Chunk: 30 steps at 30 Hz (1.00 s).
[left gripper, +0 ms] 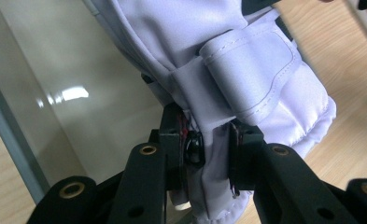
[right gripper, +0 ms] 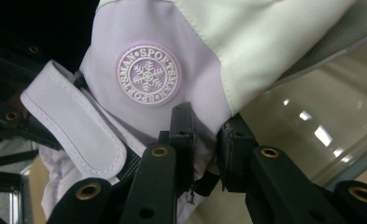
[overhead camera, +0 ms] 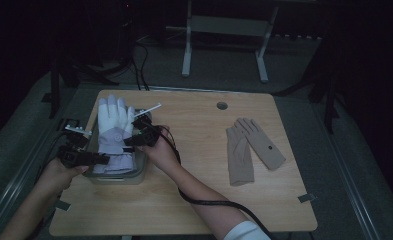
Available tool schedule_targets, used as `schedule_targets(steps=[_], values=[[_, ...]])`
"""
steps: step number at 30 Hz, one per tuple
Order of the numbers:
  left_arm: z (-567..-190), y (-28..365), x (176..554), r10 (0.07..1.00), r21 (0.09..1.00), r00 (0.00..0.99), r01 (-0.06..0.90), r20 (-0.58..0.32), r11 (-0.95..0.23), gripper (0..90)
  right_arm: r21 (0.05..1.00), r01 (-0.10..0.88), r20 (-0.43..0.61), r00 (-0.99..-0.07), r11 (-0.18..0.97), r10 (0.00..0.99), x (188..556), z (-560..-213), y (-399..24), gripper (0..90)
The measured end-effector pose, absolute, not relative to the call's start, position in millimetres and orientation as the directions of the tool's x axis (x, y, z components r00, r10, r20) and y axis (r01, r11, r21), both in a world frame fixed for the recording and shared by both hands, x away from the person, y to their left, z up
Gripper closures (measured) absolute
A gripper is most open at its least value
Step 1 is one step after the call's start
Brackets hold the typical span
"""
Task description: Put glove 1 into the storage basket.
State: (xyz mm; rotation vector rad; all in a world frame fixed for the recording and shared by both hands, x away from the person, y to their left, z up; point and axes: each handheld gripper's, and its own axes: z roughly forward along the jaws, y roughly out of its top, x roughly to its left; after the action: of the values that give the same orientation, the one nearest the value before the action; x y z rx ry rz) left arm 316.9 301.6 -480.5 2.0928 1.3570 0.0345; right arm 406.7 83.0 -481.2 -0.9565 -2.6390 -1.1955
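Note:
A white and lilac ski glove (overhead camera: 114, 132) hangs over a clear glass container (overhead camera: 140, 172) at the table's left, cuff low inside it, fingers pointing away from me. My left gripper (overhead camera: 101, 159) is shut on the glove's cuff edge (left gripper: 209, 154) below the wrist strap (left gripper: 251, 70). On the other side, my right gripper (overhead camera: 129, 141) is shut on the glove's side (right gripper: 204, 135) just under the round snowflake badge (right gripper: 147, 74). The container's wall shows behind the glove (left gripper: 78, 93) and beside it (right gripper: 312, 130).
A pair of thin tan gloves (overhead camera: 249, 147) lies flat on the right half of the wooden table (overhead camera: 194, 200). A round cable hole (overhead camera: 222, 105) sits near the far edge. The right gripper's black cable (overhead camera: 209, 202) trails across the front of the table.

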Motion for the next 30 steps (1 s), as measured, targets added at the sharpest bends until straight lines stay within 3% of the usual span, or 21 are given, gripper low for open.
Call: schedule_targets(steps=[8,20,25,30], values=[[-490,298,323,0.827,0.472,0.463,0.835,-0.320,-0.284,71.6,0.590,0.619,0.352,-0.775,0.518,0.525,410,-498,82,77.9],[-506,295,331,0.832,0.395,0.440,0.868,-0.337,-0.300,70.4,0.515,0.617,0.292,-0.779,0.595,0.555,410,-510,93,77.1],[-507,295,333,0.836,0.385,0.421,0.879,-0.351,-0.281,68.4,0.506,0.610,0.296,-0.787,0.610,0.542,414,-504,92,68.1],[-510,288,335,0.851,0.356,0.438,0.874,-0.290,-0.329,64.9,0.524,0.586,0.264,-0.801,0.618,0.537,413,-493,88,59.0]])
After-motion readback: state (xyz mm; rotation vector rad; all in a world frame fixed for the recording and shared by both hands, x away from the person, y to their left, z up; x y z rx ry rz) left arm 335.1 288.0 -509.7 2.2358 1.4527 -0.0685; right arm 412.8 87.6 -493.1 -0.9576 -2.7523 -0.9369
